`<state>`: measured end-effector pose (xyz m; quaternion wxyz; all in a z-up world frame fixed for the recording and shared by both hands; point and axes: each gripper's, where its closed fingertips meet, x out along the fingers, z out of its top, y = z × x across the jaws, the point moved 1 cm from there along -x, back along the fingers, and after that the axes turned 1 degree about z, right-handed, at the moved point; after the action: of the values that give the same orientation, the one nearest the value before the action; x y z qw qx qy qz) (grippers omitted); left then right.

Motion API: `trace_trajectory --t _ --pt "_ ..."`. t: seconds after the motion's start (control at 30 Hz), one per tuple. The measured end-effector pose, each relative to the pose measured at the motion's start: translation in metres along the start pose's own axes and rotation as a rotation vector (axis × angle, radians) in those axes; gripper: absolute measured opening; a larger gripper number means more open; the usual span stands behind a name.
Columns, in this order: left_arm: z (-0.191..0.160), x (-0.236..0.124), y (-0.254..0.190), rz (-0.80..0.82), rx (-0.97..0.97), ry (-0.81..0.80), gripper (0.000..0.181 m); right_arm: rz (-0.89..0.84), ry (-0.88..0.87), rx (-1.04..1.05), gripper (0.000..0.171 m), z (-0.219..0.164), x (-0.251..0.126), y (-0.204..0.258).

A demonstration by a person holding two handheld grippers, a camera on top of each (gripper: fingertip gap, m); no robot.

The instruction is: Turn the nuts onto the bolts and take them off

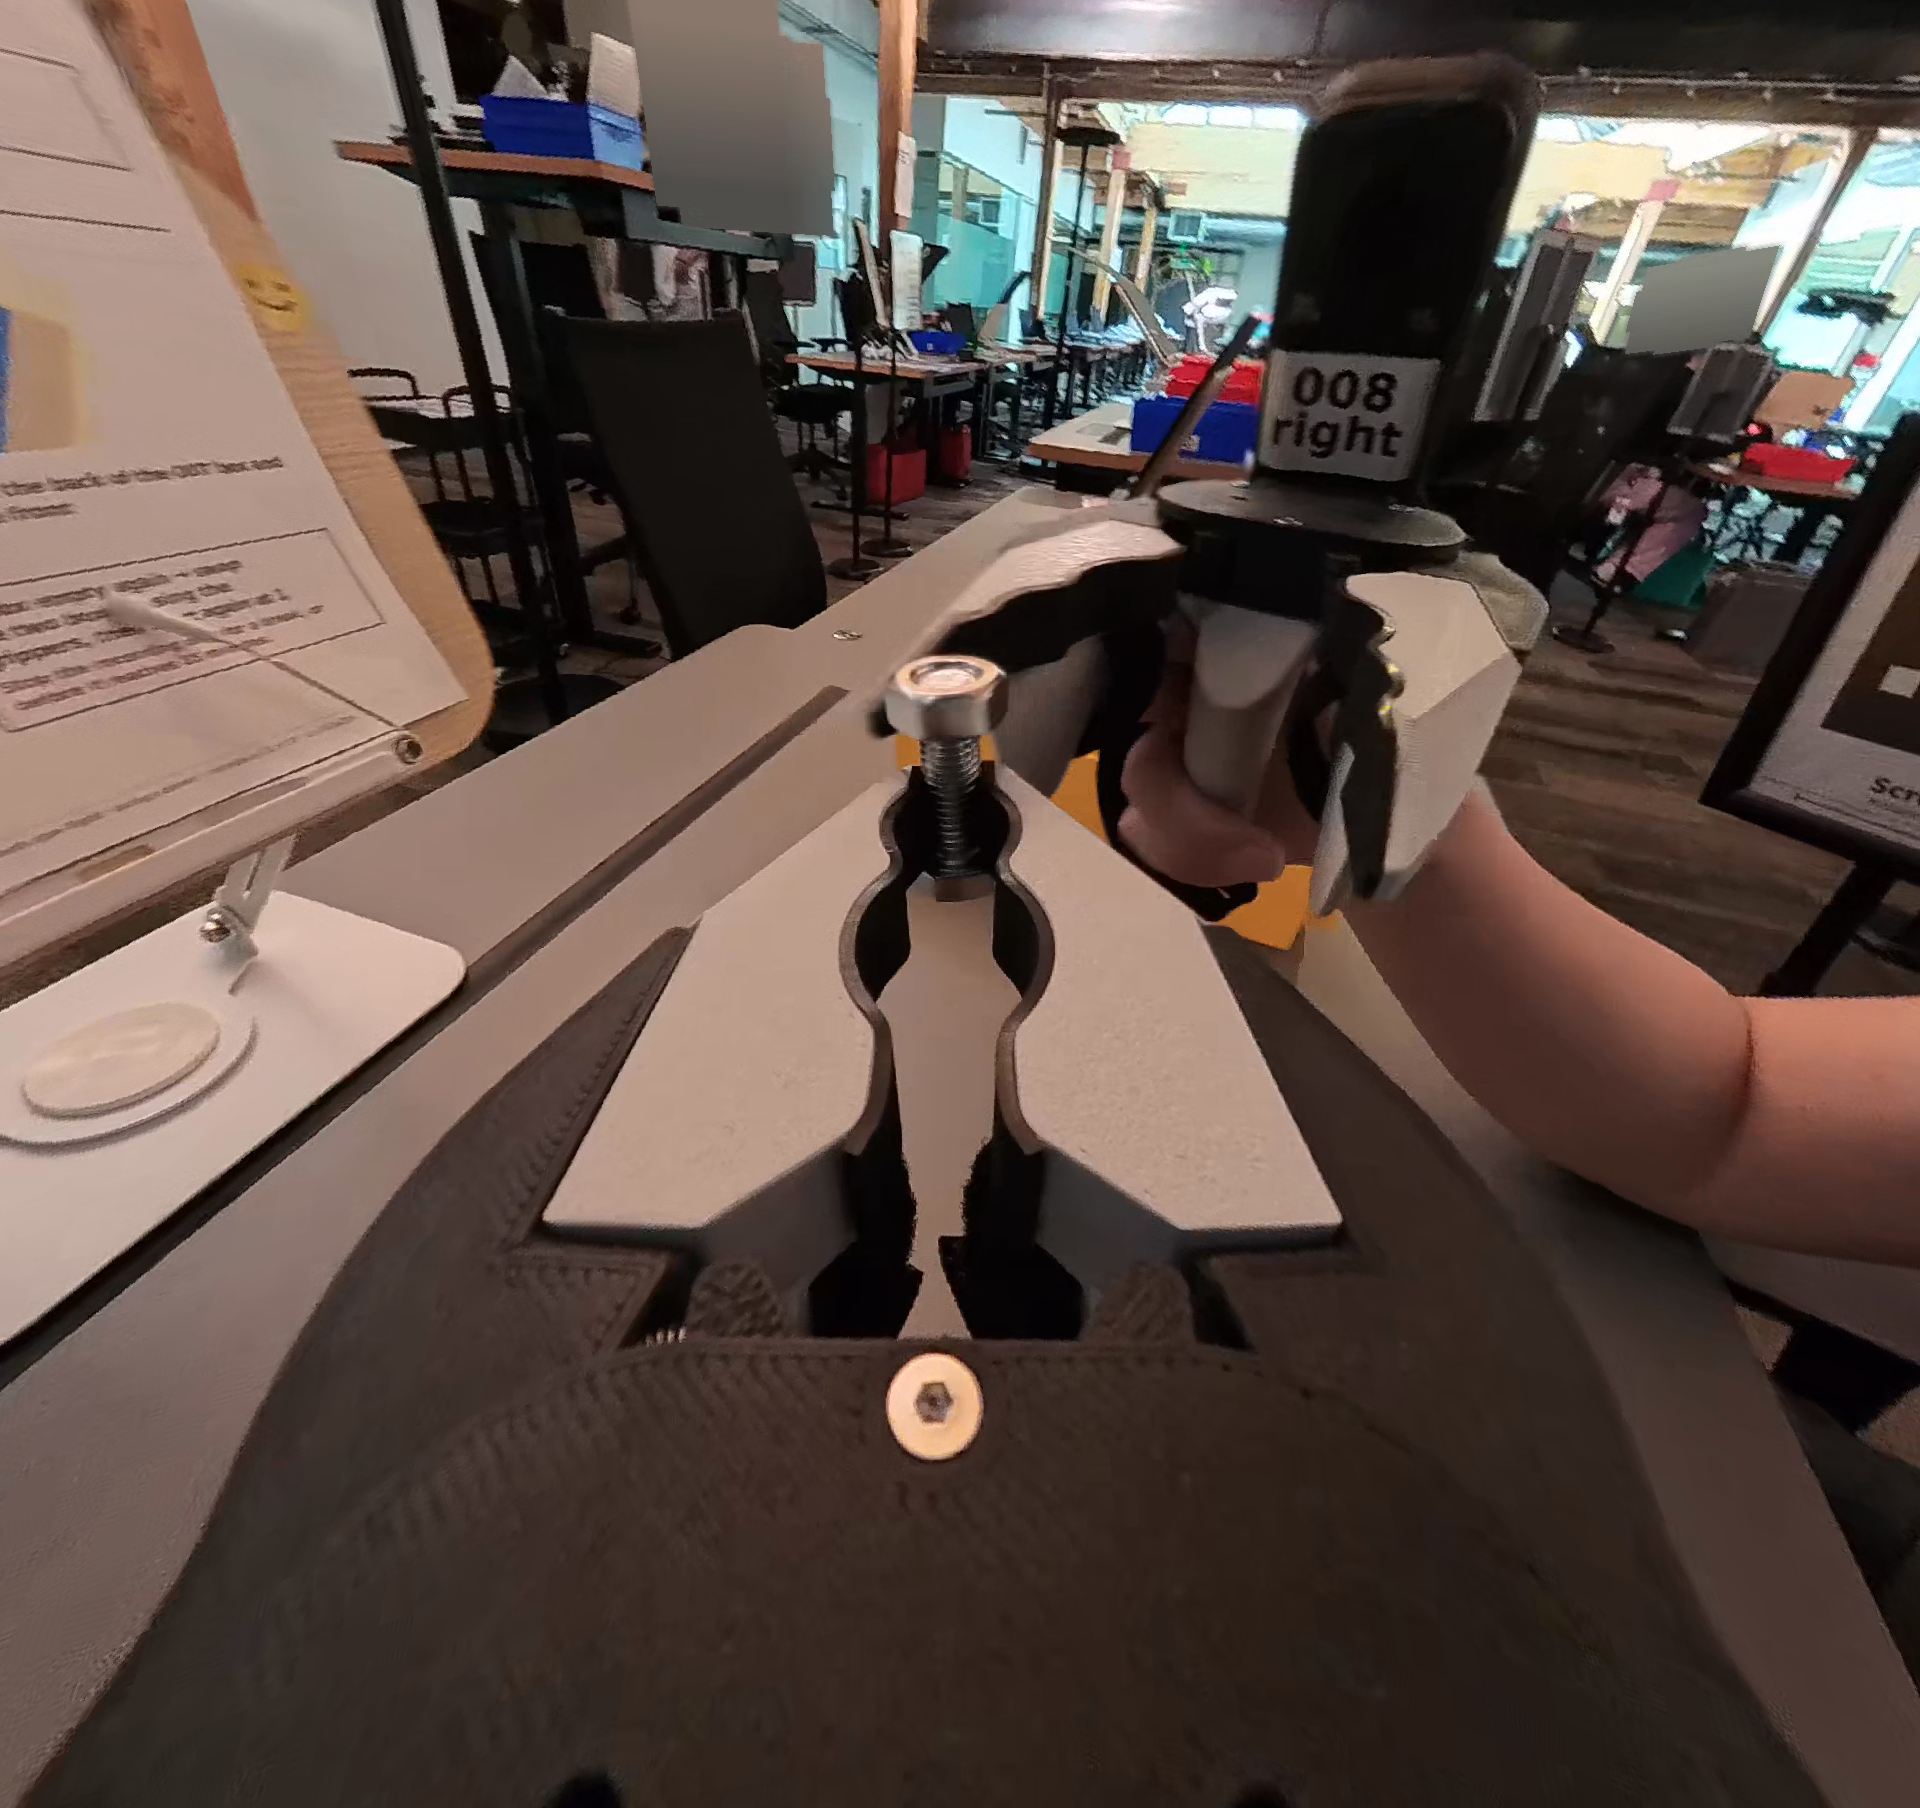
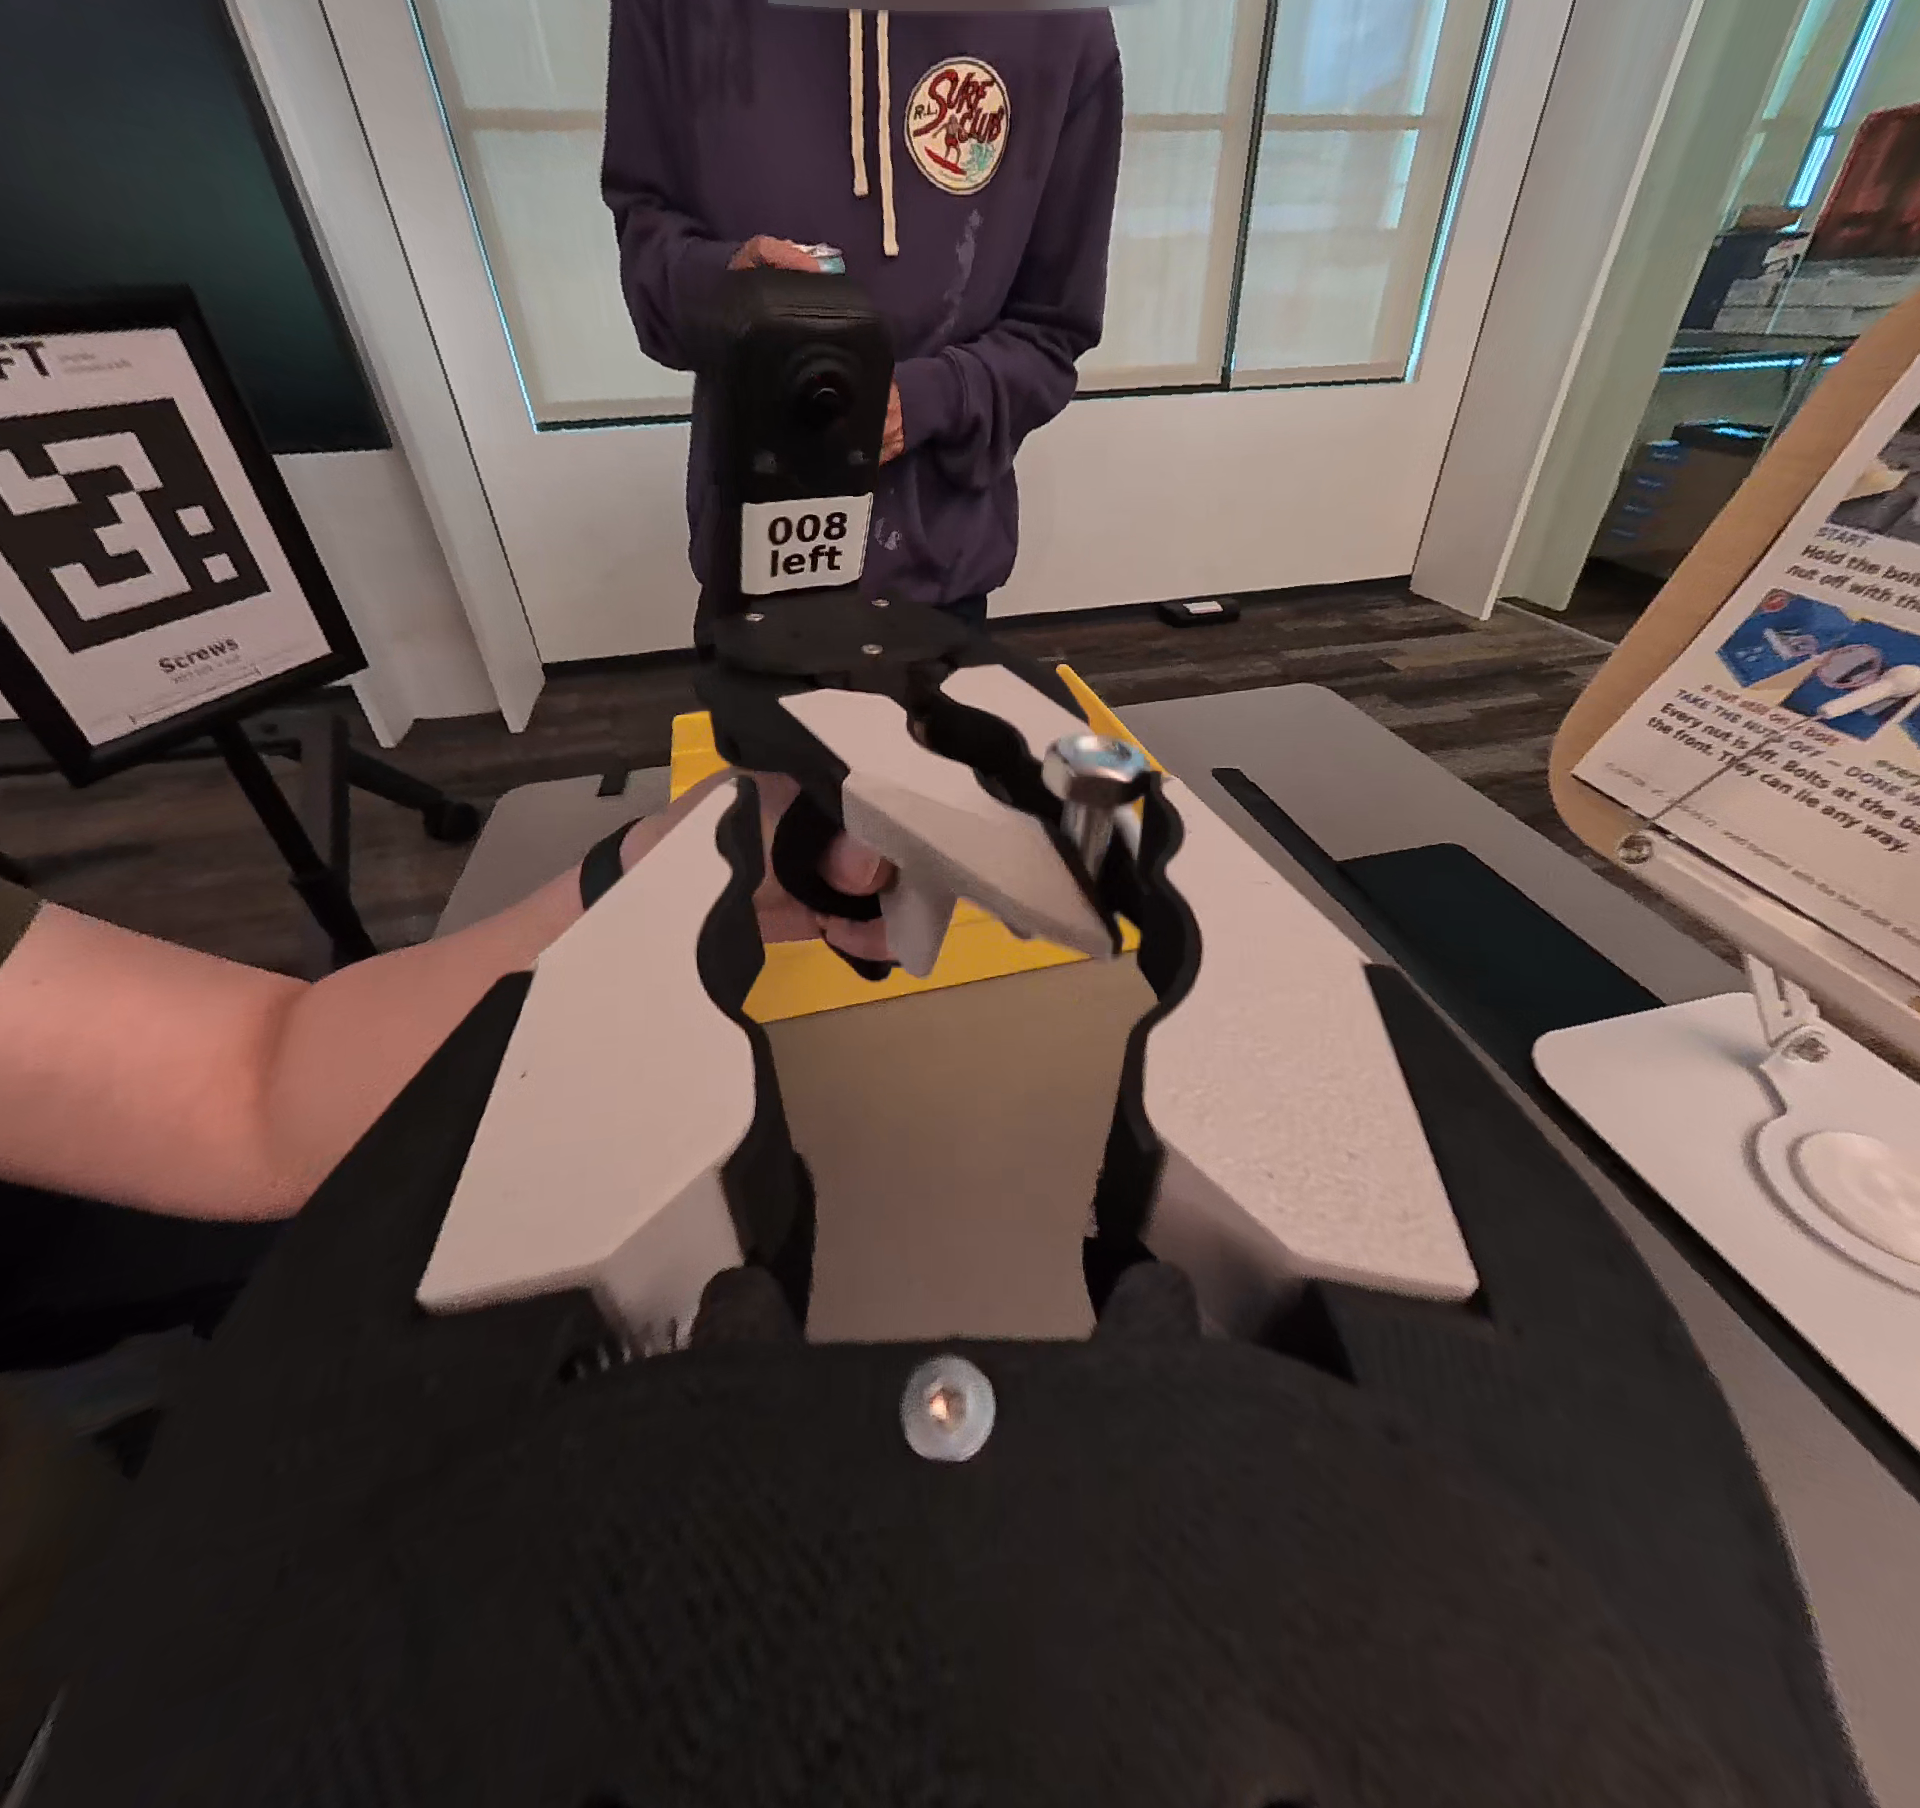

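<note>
My left gripper [image 1: 951, 813] is shut on a steel bolt [image 1: 948, 823] and holds it upright above the table. A hex nut [image 1: 945, 698] sits at the top of the threaded shaft. My right gripper [image 2: 945, 823] is open, with its jaws wide apart. In the right wrist view the nut [image 2: 1096, 766] stands just inside my right-hand fingertip [image 2: 1164, 844]; I cannot tell if they touch. The left gripper [image 2: 1091, 854] faces me there. In the left wrist view the right gripper [image 1: 1127, 797] comes in from the right, one finger [image 1: 1039, 595] behind the nut.
A yellow-topped box [image 2: 935, 989] stands on the grey table [image 2: 1351, 771] under both grippers. A sheet on a white stand [image 2: 1766, 1083] is at the table's side. A person in a purple hoodie [image 2: 862, 200] stands beyond the table. A framed marker board [image 2: 135, 532] is at the left. There is about 4 cm between the tips of the two grippers.
</note>
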<state>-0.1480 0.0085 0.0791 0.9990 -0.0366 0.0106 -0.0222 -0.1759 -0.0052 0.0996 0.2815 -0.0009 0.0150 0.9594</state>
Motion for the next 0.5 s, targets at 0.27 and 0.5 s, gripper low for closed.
trace_trajectory --t 0.27,0.5 --pt "-0.005 0.005 -0.007 -0.019 0.03 0.037 0.007 -0.002 -0.053 0.027 0.075 0.003 0.002 -0.004" --pt "0.002 -0.004 0.005 0.017 -0.024 -0.018 0.007 0.004 -0.048 0.021 0.068 0.006 -0.005 -0.003"
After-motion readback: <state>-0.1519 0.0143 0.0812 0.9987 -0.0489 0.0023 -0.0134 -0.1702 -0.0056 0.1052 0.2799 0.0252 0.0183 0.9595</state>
